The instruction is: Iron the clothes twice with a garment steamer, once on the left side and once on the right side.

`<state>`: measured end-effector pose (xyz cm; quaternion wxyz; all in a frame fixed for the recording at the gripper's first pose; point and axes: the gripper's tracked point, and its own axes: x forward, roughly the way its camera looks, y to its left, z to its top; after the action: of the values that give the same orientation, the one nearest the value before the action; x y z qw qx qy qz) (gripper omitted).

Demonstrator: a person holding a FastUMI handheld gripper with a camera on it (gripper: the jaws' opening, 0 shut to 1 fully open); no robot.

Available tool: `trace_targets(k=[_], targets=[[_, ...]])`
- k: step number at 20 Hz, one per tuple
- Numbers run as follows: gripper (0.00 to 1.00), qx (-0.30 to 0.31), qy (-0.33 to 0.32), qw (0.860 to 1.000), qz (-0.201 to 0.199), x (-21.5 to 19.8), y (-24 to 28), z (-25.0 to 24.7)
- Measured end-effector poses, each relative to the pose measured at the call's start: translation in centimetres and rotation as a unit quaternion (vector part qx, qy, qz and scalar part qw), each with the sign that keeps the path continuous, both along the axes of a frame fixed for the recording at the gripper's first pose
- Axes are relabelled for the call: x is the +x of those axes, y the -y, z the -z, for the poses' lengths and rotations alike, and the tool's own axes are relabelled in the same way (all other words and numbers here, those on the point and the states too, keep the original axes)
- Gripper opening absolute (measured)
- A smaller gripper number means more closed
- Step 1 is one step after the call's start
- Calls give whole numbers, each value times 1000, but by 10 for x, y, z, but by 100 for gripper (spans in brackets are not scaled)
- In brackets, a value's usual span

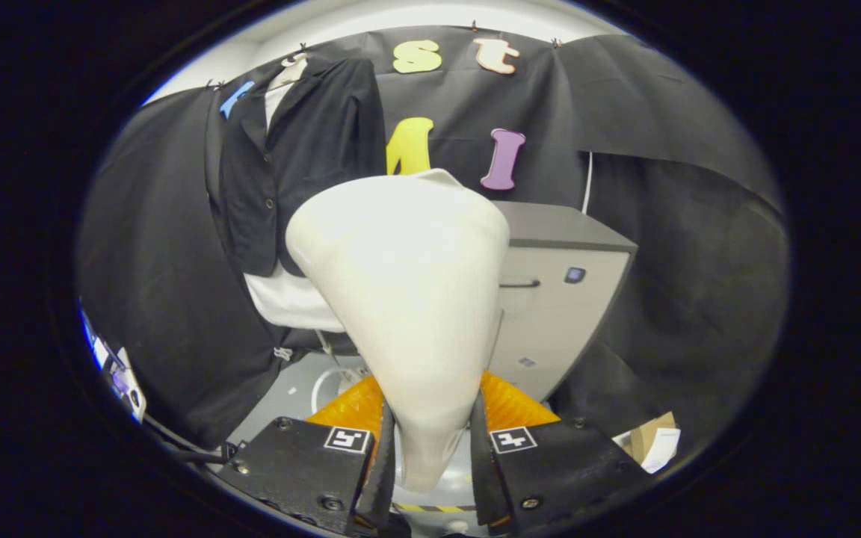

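Already the gripper has its 2 fingers pinching the narrow handle of the garment steamer, whose head rises ahead. The black jacket hangs beyond, apart, so no pass looks begun; next, bring the head against 1 side.

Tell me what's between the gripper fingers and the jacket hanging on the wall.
The steamer, in the gripper view. The gripper is shut on its narrow handle, and its wide white head rises ahead of the fingers, partly covering the jacket beyond.
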<state>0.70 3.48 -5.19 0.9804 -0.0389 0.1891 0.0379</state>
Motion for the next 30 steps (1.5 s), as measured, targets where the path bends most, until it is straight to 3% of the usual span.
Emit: trace_targets(k=[9,30], targets=[[45,22,-33,999,19,-41,77,55],[45,7,-46,999,25,-62,88,79]])
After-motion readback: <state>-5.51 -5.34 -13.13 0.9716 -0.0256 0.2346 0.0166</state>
